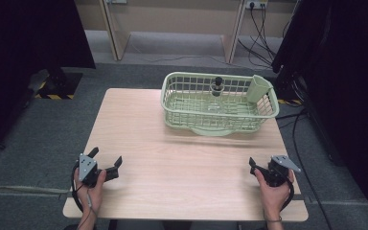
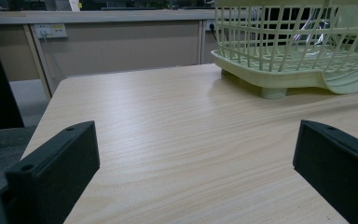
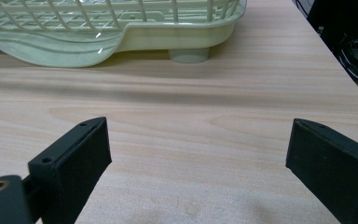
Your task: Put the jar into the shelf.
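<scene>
I hold left gripper [image 1: 106, 162] and right gripper [image 1: 258, 168] spread, empty; I would approach the dish rack [image 1: 172, 103] squarely, slowly.

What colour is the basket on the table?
Pale green; the basket shows best in the high view.
</scene>
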`<action>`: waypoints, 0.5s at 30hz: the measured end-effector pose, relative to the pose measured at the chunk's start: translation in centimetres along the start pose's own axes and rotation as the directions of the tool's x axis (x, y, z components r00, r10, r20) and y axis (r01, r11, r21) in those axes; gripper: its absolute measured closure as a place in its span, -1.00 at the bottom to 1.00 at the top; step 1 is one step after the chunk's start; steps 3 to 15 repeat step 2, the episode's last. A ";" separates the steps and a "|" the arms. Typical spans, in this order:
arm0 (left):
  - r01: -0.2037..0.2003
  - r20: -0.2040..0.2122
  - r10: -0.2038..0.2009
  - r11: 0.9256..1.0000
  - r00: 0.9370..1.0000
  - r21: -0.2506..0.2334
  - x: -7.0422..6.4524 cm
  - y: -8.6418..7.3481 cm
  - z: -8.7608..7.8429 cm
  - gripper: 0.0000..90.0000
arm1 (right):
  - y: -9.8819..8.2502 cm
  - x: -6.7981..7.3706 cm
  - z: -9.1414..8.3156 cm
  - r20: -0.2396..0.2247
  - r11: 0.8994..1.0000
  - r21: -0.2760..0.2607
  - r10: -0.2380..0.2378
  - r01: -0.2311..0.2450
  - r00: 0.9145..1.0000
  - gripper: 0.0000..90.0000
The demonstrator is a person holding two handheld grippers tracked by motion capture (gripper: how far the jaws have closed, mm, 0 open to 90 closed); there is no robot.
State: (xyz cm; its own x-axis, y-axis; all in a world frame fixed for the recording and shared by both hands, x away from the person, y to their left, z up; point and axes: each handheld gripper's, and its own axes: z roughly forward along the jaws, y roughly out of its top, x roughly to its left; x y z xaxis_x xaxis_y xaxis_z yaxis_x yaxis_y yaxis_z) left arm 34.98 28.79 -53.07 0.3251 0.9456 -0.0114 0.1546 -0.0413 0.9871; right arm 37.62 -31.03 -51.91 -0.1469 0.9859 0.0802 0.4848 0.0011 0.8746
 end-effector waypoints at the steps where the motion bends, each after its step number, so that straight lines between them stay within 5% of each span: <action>1: 0.000 0.000 0.000 1.000 1.000 0.000 0.0 0.0 0.0 -1.00 | 0.0 0.0 0.0 0.000 1.000 0.001 0.000 0.000 1.000 -0.86; 15: 0.002 0.000 -0.002 1.000 1.000 0.000 0.0 0.0 0.0 -1.00 | 0.0 0.0 0.0 0.000 1.000 0.000 -0.002 0.002 1.000 -0.86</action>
